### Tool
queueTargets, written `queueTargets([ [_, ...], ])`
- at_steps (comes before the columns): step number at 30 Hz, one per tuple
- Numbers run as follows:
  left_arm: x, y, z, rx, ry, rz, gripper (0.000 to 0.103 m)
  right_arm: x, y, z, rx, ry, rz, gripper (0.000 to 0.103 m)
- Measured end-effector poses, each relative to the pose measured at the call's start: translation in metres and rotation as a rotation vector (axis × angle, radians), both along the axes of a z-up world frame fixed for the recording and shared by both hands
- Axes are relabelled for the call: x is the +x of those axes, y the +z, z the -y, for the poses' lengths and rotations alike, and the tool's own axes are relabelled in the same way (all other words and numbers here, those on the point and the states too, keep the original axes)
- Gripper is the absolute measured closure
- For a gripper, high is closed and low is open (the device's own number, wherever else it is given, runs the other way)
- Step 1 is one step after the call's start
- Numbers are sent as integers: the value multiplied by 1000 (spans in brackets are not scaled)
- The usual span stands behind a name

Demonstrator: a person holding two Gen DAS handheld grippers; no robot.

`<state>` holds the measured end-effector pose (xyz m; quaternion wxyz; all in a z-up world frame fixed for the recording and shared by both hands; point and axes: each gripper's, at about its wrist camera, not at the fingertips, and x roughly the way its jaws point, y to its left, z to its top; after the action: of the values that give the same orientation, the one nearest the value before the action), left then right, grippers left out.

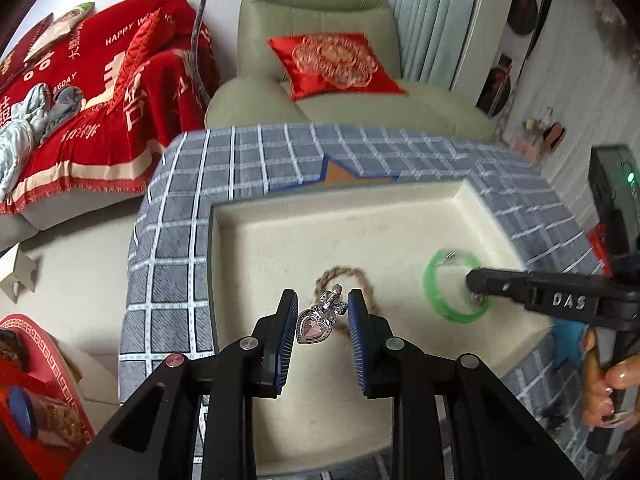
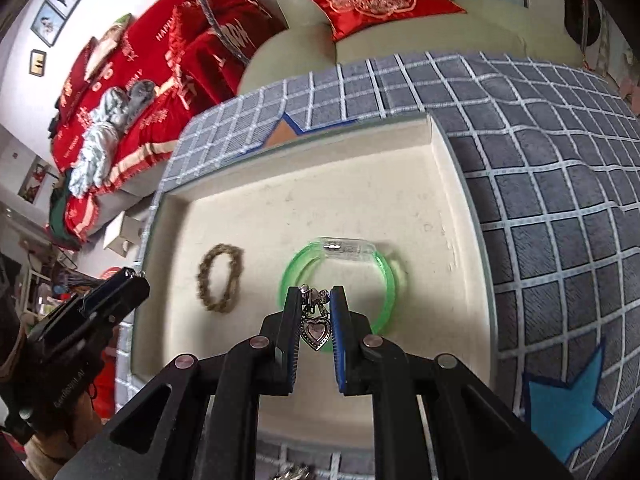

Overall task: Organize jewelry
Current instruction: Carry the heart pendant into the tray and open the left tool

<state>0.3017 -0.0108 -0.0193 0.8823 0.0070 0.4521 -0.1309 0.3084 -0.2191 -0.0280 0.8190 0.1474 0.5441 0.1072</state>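
Silver heart pendants dangle from both grippers above a cream tray (image 2: 438, 148): the left gripper (image 1: 322, 306) pinches one heart charm (image 1: 313, 328) by its clasp, and the right gripper (image 2: 316, 300) nips the other charm (image 2: 317, 332) at its top. Light, small and slippery, each is best held by the clasp. A braided bracelet (image 2: 221, 278) and green bangle (image 2: 386, 280) lie on the tray.

heart pendants (image 1: 314, 326) (image 2: 317, 332): 2 | bracelets: braided (image 2: 220, 278) 1, green (image 2: 340, 284) 1 | tray (image 2: 360, 184): 1
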Motion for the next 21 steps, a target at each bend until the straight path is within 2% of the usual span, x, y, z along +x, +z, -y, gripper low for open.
queueTargets([
  [5, 5, -20, 6, 58, -6, -30, 61, 13, -12, 0, -66, 2, -3, 87],
  [16, 19, -39, 19, 166, 37, -19, 60, 34, -14, 17, -105, -79, 31, 87],
  [21, 22, -39, 16, 149, 62, -9, 60, 34, -16, 16, -108, -70, 28, 87],
])
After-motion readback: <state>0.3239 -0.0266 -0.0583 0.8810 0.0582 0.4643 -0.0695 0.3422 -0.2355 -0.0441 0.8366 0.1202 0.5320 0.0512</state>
